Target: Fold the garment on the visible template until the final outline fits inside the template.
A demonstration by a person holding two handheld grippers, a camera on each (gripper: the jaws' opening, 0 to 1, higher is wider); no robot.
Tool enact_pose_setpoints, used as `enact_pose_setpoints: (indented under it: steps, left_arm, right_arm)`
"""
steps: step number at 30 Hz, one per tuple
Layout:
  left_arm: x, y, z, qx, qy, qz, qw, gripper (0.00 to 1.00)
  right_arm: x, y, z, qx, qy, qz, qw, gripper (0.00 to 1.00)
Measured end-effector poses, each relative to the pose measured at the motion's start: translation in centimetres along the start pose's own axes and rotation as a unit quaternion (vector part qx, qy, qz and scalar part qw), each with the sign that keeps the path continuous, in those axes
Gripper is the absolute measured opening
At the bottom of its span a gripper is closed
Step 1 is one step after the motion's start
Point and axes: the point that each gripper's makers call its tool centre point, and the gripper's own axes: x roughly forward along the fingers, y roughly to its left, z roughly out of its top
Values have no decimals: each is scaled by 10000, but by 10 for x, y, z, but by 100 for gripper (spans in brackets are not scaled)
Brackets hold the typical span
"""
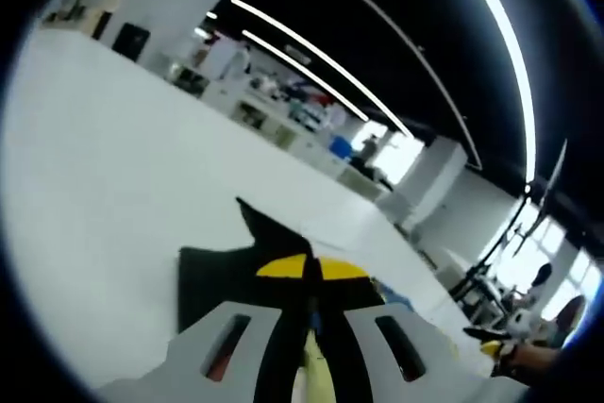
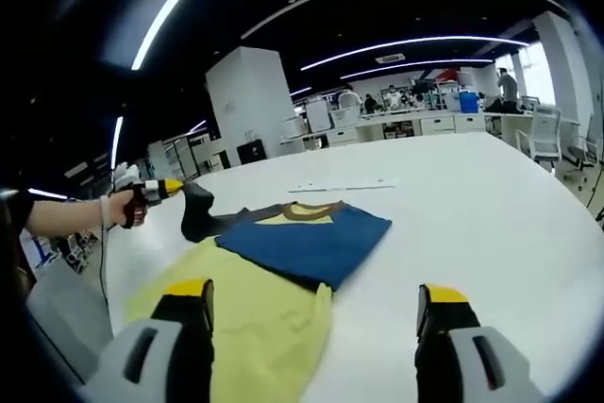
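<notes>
Garment [image 2: 283, 261] of soft cloth lies on a broad, smooth white table [image 2: 491, 224]: its lower part is pale yellow and spreads toward the camera in the right gripper view, its upper part is blue with a brownish collar band, folded flat with a straight edge, and a dark sleeve is lifted off the surface at the far left. That sleeve is clenched in the left gripper [image 2: 175, 188], held in a person's hand [image 2: 123, 207]. In the left gripper view the left gripper's [image 1: 312, 285] yellow-tipped jaws are closed together on dark fabric, which stands up in a crumpled point. The right gripper [image 2: 316, 304] hovers with jaws spread wide, one over the yellow cloth, one over bare table. Around is a large open room with a black ceiling, long curved light strips, white pillars and distant desks.
</notes>
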Motion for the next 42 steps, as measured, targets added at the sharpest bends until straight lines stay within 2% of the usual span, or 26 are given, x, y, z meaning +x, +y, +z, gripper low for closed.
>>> enact_pose_setpoints:
  steps: [2, 13, 23, 26, 30, 34, 42]
  left_arm:
    - [7, -15, -6, -102, 43, -176, 9998, 0]
    - [41, -85, -50, 27, 349, -786, 9963, 0]
    - [72, -130, -88, -418, 396, -1085, 9924, 0]
    - [79, -145, -95, -523, 378, -1173, 9910, 0]
    - [88, -160, -99, -851, 285, -1277, 9877, 0]
    - [98, -176, -111, -808, 375, -1384, 9864, 0]
    - [121, -208, -145, -807, 667, -1605, 9815, 0]
  right_arm:
    - [-2, 1, 0, 6, -23, 1, 10000, 90]
    - [-10, 7, -7, 94, -46, 30, 9999, 97]
    - [-19, 6, -14, 134, 3, 2, 9999, 100]
    - [-24, 1, -17, 112, 44, -53, 9999, 100]
    - [-31, -4, -19, 202, 31, -99, 9997, 99]
    - [-36, -10, -24, 261, 54, -179, 9995, 98]
    - [-38, -13, -28, 292, 65, -224, 9993, 97]
